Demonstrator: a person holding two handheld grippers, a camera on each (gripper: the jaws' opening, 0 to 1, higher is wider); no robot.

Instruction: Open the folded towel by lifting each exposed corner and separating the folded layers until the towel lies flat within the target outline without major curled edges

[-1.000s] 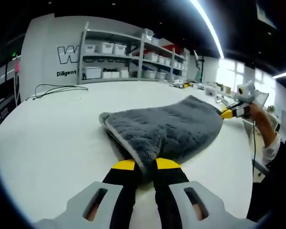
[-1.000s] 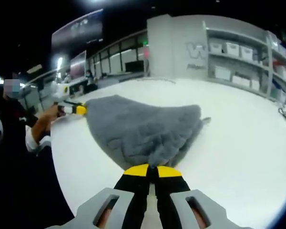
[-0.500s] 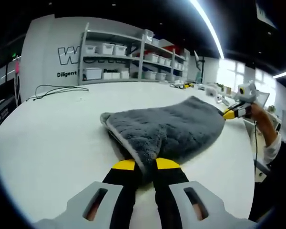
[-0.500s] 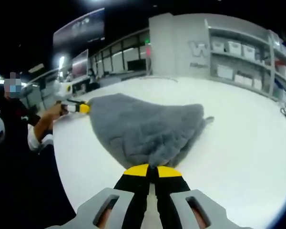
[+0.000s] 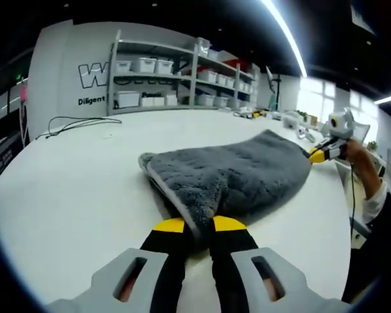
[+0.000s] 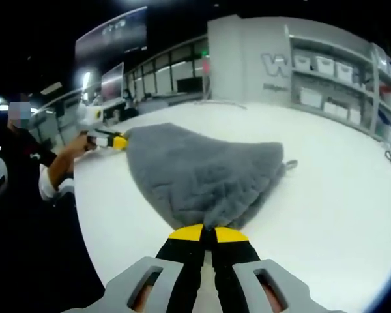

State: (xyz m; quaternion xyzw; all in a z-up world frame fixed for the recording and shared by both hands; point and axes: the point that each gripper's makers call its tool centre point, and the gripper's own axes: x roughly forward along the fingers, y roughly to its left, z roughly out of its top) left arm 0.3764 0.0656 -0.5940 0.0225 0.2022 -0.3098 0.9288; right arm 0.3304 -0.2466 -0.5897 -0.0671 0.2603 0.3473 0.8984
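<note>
Grey folded towel (image 5: 231, 176) lies mid-frame on the white bench (image 5: 72, 176), left tongs (image 5: 192, 226) and right tongs (image 6: 207, 233) each clamped tight on a near corner at bottom centre, apparently to pull the layers apart and spread it flat.

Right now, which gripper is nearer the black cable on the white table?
Left. The left gripper grips the grey plush towel corner on the black cable side; the right gripper holds the opposite corner.
</note>
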